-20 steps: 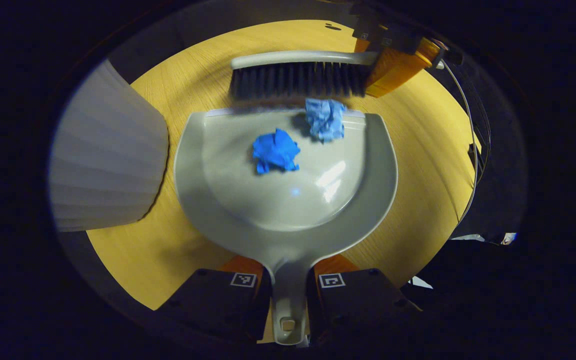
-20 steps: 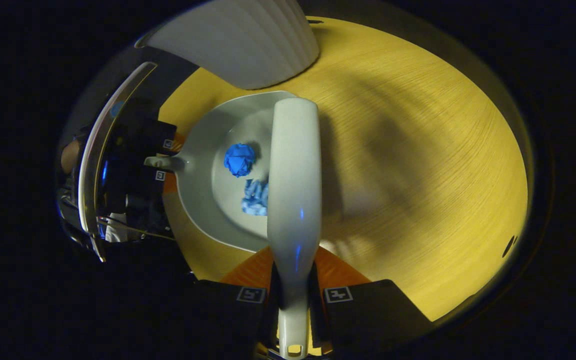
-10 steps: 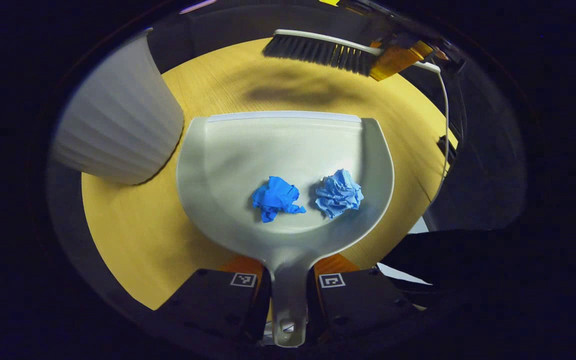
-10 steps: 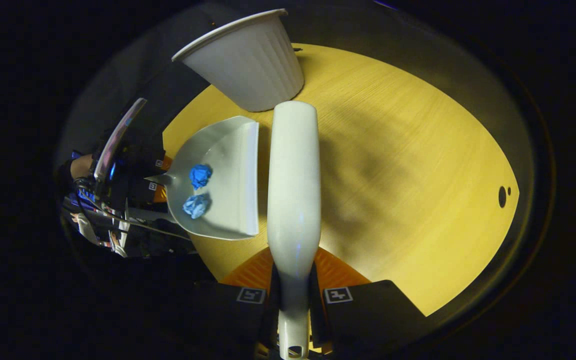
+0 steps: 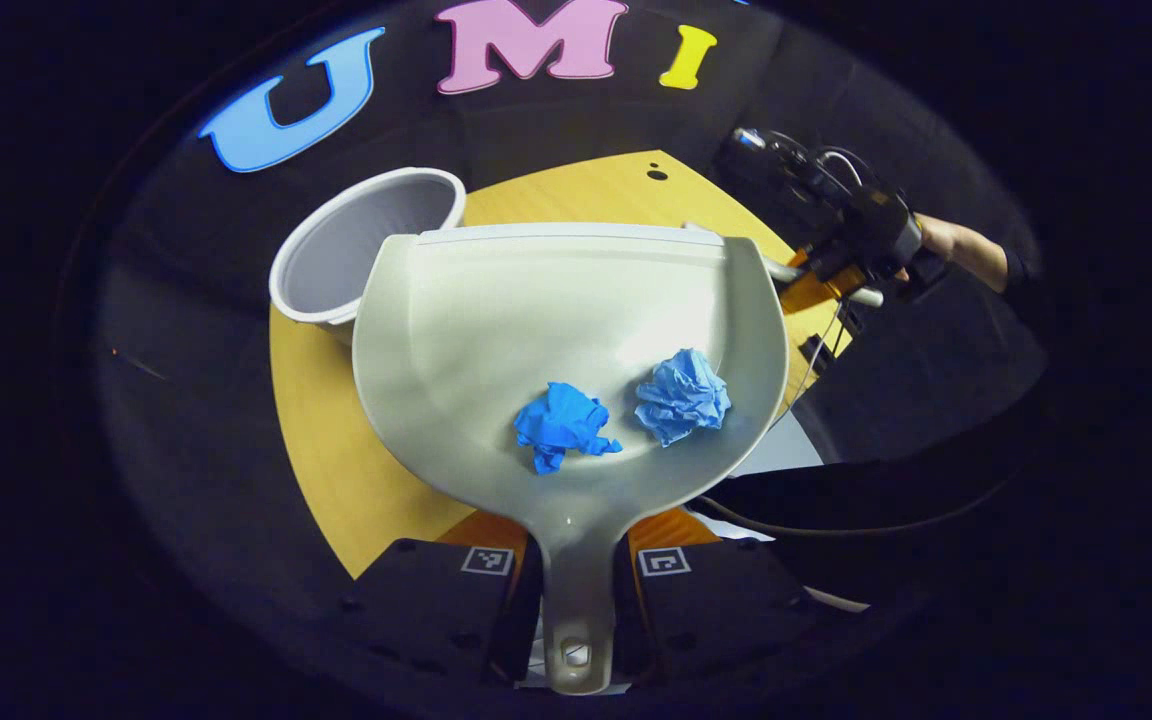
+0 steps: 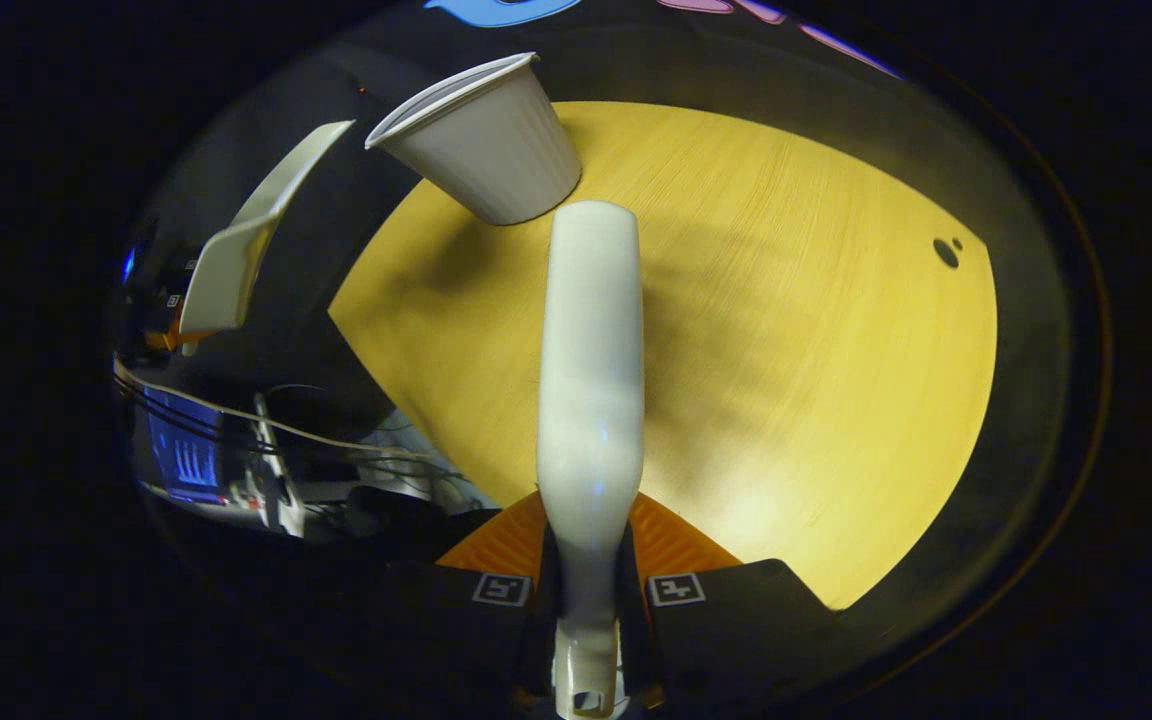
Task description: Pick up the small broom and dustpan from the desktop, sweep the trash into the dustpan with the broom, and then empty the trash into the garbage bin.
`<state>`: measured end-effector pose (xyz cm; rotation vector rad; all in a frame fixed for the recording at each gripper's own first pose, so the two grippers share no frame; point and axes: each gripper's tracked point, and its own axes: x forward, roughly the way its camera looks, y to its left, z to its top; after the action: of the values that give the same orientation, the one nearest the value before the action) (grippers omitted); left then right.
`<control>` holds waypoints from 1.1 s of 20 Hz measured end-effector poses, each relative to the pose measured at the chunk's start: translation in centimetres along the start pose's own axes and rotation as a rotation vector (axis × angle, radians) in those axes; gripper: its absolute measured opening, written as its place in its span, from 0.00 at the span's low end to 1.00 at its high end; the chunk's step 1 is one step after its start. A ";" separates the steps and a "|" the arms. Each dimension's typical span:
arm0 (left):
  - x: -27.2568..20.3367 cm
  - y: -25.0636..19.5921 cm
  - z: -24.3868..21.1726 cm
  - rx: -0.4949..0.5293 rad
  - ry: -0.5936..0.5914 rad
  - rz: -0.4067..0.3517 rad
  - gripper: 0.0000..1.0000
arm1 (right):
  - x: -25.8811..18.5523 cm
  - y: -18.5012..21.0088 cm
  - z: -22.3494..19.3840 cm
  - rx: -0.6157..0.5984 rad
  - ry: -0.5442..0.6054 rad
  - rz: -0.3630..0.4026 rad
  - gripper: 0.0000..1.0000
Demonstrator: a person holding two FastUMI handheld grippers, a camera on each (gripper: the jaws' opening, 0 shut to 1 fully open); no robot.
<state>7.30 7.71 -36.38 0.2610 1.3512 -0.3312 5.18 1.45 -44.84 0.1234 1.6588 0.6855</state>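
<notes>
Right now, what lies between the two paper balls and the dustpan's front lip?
Bare pan floor. In the left gripper view both blue paper balls sit near the handle end of the dustpan, with nothing between them and the front lip.

Wooden counter (image 6: 786, 330), round-edged, with a white ribbed bin (image 6: 481, 140) standing at the far left edge; two small dark holes (image 6: 944, 250) far right.

The dustpan (image 5: 556, 320) has lifted off the desktop (image 6: 786, 350) toward the bin (image 5: 356, 250).
</notes>
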 end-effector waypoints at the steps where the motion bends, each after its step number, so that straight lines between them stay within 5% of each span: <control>1: 0.0 -0.5 0.1 -0.043 -0.013 0.004 0.29 | -0.1 0.0 0.1 0.001 -0.014 0.007 0.29; 3: -0.4 0.7 2.0 -0.114 -0.039 0.018 0.29 | 0.2 -0.4 0.2 -0.012 -0.042 -0.009 0.29; 7: 1.6 5.8 4.4 -0.078 -0.009 0.226 0.29 | -1.4 1.6 -1.5 0.007 -0.116 -0.016 0.29; 10: 5.3 3.9 3.4 -0.061 0.080 0.356 0.29 | -2.0 3.2 -2.2 0.084 -0.190 0.015 0.29; 13: 8.0 1.6 4.1 0.099 0.219 0.480 0.29 | -1.9 3.4 -3.3 0.104 -0.206 0.002 0.29; 16: 10.8 -2.5 4.8 0.321 0.377 0.621 0.29 | -2.1 5.1 -4.4 0.189 -0.240 0.066 0.29; 22: 17.0 -10.5 6.5 0.499 0.487 0.673 0.29 | -1.6 4.9 -4.7 0.188 -0.253 0.060 0.28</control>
<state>12.31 -5.81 -51.64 1.2438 1.5445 -0.0230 -0.27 2.99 -40.82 0.3809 1.4764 0.5342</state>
